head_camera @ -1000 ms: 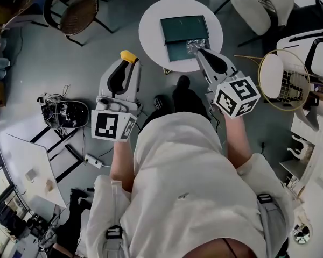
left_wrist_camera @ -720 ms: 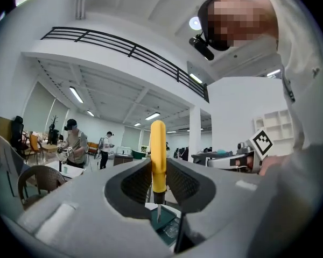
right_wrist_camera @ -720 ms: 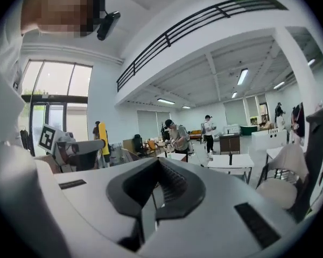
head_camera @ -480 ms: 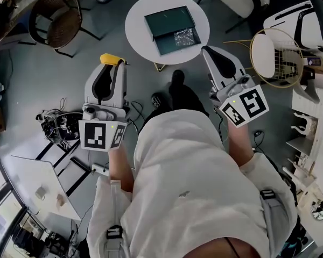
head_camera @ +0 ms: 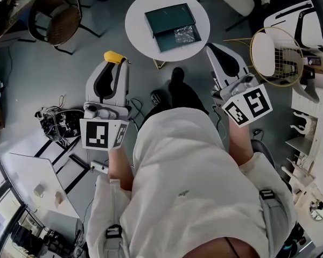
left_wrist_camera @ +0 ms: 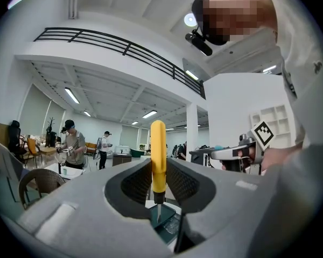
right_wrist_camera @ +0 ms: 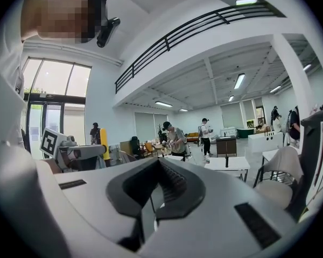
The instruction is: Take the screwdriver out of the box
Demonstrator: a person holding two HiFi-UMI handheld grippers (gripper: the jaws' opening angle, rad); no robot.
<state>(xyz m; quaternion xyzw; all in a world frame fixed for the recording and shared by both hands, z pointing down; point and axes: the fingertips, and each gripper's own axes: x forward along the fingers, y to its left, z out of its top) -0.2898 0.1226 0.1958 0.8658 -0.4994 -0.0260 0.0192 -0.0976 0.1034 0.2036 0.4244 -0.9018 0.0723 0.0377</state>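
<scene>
Holding the yellow-handled screwdriver (left_wrist_camera: 158, 156), the left gripper (left_wrist_camera: 158, 183) has its jaws clamped on the lower part of the handle. The tool's long axis stands roughly upright across the jaws, with the handle rising above them and the blade tip pointing down. In the head view the handle shows as a yellow cap at the tips of the left gripper (head_camera: 114, 62), well apart from the open dark-green box (head_camera: 170, 26) on the round white table (head_camera: 135, 32), which lies ahead and to the right. The right gripper (head_camera: 217, 51) sits nearer the table edge, its jaws drawn close together with nothing between them. Judgement: the screwdriver is already clear of the box, so any set-down falls to the left gripper.
</scene>
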